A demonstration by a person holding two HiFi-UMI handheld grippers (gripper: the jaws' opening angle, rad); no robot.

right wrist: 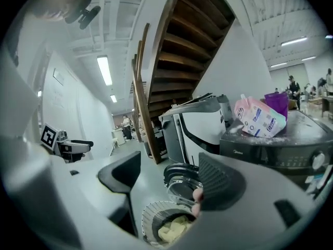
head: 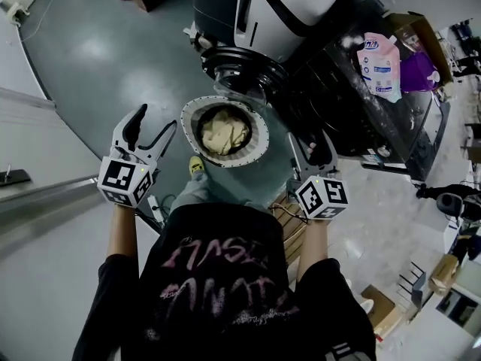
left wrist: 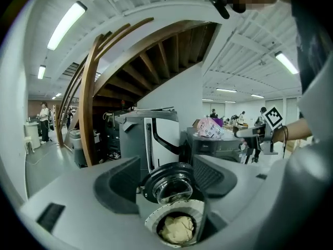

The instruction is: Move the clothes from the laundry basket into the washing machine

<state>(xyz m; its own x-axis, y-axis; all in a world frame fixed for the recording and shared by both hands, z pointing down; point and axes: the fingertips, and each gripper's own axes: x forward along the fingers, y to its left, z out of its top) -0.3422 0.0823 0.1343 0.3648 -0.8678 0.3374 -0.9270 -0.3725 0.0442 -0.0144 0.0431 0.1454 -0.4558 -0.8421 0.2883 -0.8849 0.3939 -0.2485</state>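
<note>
Laundry day: a person is standing over a basket [head: 261, 135], holding the left gripper [head: 154, 126] and the right gripper [head: 312, 153] out on either side of it. Both sets of tongs are gaping, released, with nothing between the jaws. Each gripper view is looking past its own empty jaws down at the basket. The clothes [head: 224, 131], a cream bundle, are lying inside the basket, not yet in the washer [head: 278, 6]. The basket is sitting just in front of the washer, right below its round glass door [head: 242, 70]. The door is hanging open, apparently so the load has only a short way to travel. The grippers appear to be framing the basket, ready for a reach into it. A pink pouch [head: 379, 62] is resting on a dark machine [head: 353, 111] beside the washer.
</note>
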